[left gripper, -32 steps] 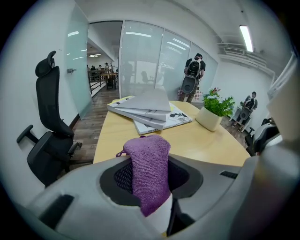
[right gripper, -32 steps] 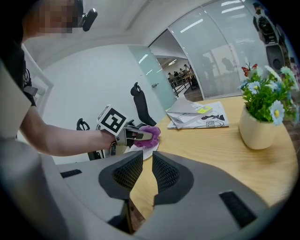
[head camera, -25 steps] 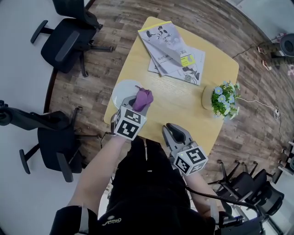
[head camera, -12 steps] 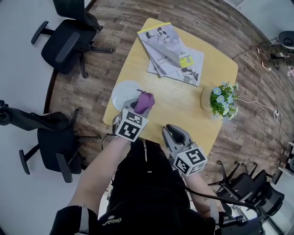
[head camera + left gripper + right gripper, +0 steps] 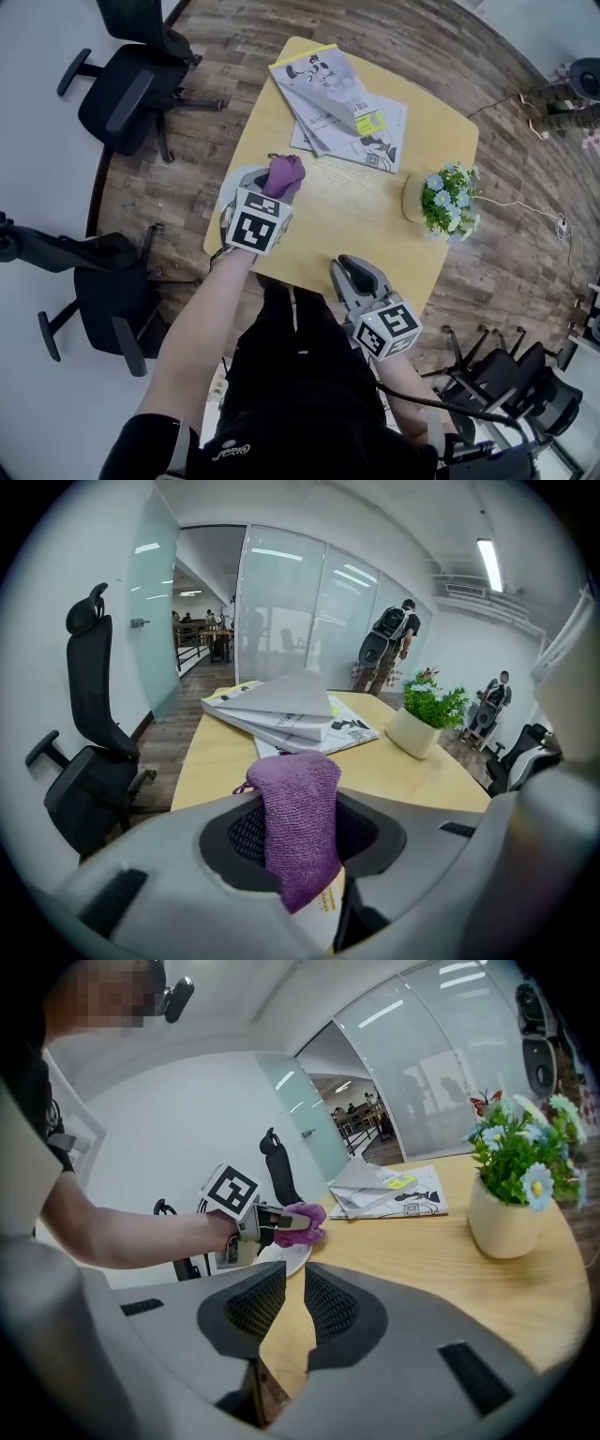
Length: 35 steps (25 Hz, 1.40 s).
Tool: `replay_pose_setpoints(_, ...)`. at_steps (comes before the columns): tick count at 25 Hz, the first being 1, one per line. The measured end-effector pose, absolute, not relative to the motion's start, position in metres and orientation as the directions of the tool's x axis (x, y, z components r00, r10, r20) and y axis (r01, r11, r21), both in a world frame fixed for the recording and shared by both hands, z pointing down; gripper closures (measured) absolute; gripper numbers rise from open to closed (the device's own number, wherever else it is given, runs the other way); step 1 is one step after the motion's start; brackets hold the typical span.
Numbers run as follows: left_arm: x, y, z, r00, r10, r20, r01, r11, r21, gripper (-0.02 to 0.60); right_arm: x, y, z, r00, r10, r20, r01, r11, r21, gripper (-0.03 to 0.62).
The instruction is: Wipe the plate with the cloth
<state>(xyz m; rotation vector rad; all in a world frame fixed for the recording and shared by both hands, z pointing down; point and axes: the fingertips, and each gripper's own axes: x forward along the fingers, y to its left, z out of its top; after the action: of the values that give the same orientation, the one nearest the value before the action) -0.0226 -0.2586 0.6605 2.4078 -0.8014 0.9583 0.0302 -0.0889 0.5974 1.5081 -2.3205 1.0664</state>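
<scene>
Since a second ago, the left gripper (image 5: 273,193) has been carried forward over the plate (image 5: 232,195), so that the cloth (image 5: 285,172) is now held at the plate's far rim, toward the books (image 5: 337,101). The purple cloth is clamped between the left jaws as a folded wad, presumably so that a firm pad can be pressed down and swept across the plate. Its long axis is laid along the jaws, with the rounded fold pointed ahead, away from the person, and the loose end draped back. The right gripper (image 5: 349,273) is kept back at the near edge of the table (image 5: 375,220), with its jaws drawn nearly together on nothing, probably to be kept out of the way.
</scene>
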Motion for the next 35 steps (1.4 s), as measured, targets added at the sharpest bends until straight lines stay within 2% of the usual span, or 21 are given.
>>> replay_pose_setpoints(11, -0.068, -0.208, 0.622, 0.635, -0.438, 0.637, -0.708, -0.659, 0.252, 0.448, 0.016, -0.097, 0.576, -0.494, -0.738, 0.459, -0.847, 0.291, -0.445, 0.530)
replay_pose_setpoints(18, -0.121, -0.190, 0.550, 0.633, -0.583, 0.510, -0.766, -0.570, 0.299, 0.448, -0.011, -0.118, 0.529, -0.534, -0.751, 0.388, -0.834, 0.393, -0.387, 0.530)
replay_pose_setpoints(26, -0.171, -0.179, 0.456, 0.588, -0.738, 0.330, -0.809, -0.527, 0.263, 0.449, -0.029, -0.139, 0.450, -0.560, -0.789, 0.252, -0.820, 0.486, -0.302, 0.530)
replay_pose_setpoints(35, -0.188, -0.173, 0.387, 0.587, -0.794, 0.161, -0.805, -0.549, 0.225, 0.448, -0.051, -0.156, 0.367, -0.588, -0.804, 0.085, -0.802, 0.567, -0.188, 0.530)
